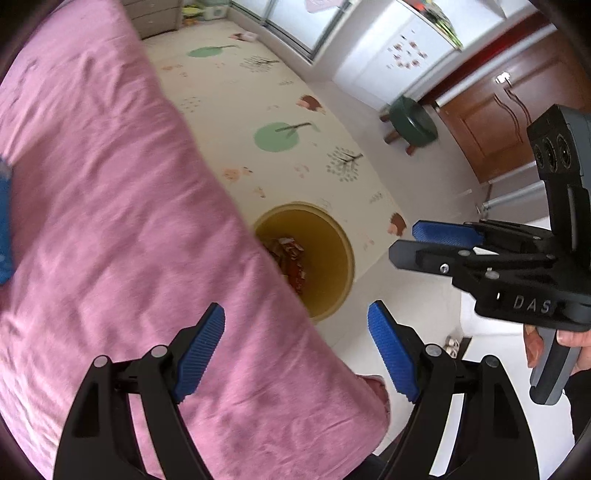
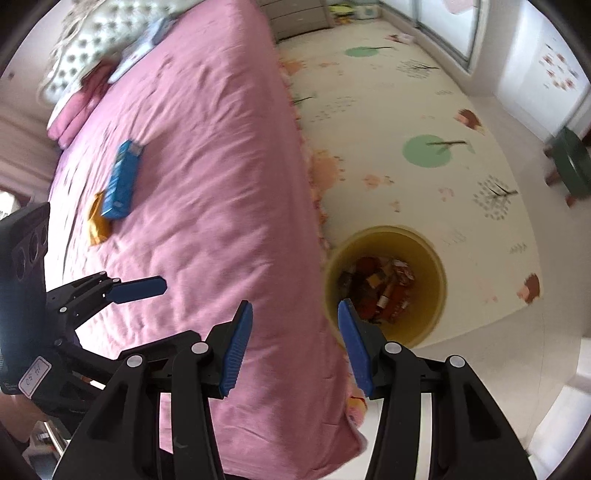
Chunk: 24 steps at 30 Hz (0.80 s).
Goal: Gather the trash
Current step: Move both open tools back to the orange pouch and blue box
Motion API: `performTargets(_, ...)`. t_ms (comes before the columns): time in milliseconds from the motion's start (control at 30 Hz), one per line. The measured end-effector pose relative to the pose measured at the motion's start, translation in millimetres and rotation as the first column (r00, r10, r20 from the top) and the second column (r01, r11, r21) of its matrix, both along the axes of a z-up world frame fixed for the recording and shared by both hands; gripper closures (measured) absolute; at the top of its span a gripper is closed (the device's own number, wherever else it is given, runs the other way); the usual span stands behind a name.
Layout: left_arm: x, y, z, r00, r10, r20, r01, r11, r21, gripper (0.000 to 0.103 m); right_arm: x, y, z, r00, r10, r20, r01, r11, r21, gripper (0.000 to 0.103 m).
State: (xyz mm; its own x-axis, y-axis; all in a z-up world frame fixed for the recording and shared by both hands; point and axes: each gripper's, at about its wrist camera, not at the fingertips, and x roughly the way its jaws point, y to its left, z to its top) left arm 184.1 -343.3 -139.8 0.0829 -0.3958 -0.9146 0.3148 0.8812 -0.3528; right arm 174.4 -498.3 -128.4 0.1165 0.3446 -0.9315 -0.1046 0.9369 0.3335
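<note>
A yellow bin (image 1: 334, 254) (image 2: 432, 266) stands on the floor beside the bed and holds several wrappers (image 2: 384, 291). A blue box (image 2: 123, 179) and an orange wrapper (image 2: 96, 223) lie on the pink bedsheet (image 2: 207, 177); the box edge shows at the far left of the left wrist view (image 1: 3, 218). My left gripper (image 1: 295, 347) is open and empty over the bed's corner, near the bin. My right gripper (image 2: 295, 347) is open and empty above the bed edge next to the bin. Each gripper shows in the other's view, the right one (image 1: 424, 240) and the left one (image 2: 147, 288).
The bed (image 1: 103, 192) fills the left. A patterned play mat (image 1: 258, 122) covers the floor. A green stool (image 1: 412, 122) stands by a wooden door (image 1: 491, 122). Pillows (image 2: 88, 74) lie at the bed's head. A drawer unit (image 2: 295, 14) stands beyond the bed.
</note>
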Motion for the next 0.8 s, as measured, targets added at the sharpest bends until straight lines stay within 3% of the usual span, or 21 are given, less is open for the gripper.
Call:
performTargets(433, -11, 138, 3, 0.969, 0.248, 0.009, -0.248, 0.968, 0.029, 0.024, 24, 152, 11, 0.973, 0.229, 0.026, -0.23, 0.971, 0.058, 0.055)
performTargets(800, -10, 225, -3, 0.929, 0.37, 0.009, -0.37, 0.928, 0.039, 0.024, 40, 252, 4, 0.942, 0.335, 0.013, -0.335, 0.941, 0.052, 0.055)
